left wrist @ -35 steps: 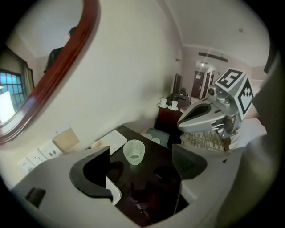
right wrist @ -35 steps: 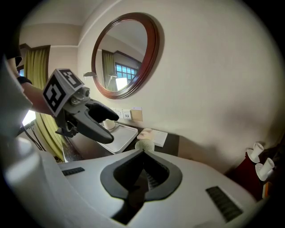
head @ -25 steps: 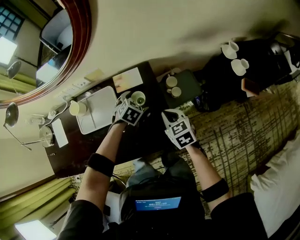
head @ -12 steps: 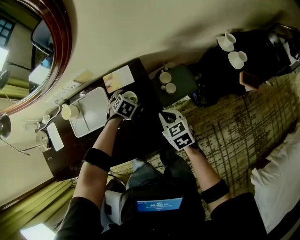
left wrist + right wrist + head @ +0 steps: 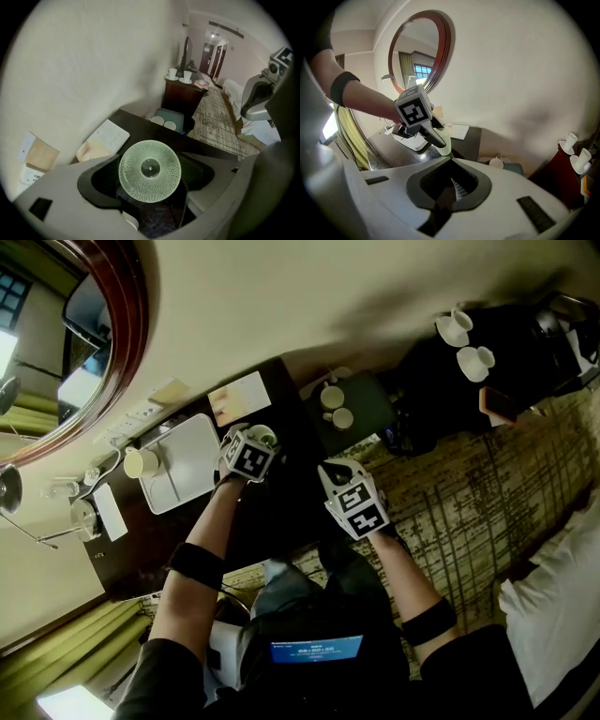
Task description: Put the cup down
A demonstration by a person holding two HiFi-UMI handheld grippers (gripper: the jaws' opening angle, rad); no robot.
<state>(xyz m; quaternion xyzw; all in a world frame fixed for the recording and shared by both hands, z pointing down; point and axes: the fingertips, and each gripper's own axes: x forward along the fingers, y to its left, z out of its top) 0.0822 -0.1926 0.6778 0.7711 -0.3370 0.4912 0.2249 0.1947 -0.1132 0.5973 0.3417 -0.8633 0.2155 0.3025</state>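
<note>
A pale green textured glass cup stands upright on the dark desk, next to the wall. My left gripper points steeply down over it. In the left gripper view the cup fills the gap between the two jaws. The jaws have just been closing on it, and the ribbed pads lie against its sides. The right gripper view shows the left gripper around the cup. My right gripper hovers to the right of the cup, shut and empty.
A white tray lies left of the cup, with a cream mug at its far edge. A booklet lies by the wall. A dark green tray holds two cups. White cups stand on a dark cabinet.
My left gripper has sunk over the green cup, so that the cup now sits between its jaws. The right gripper has stayed where it was.
</note>
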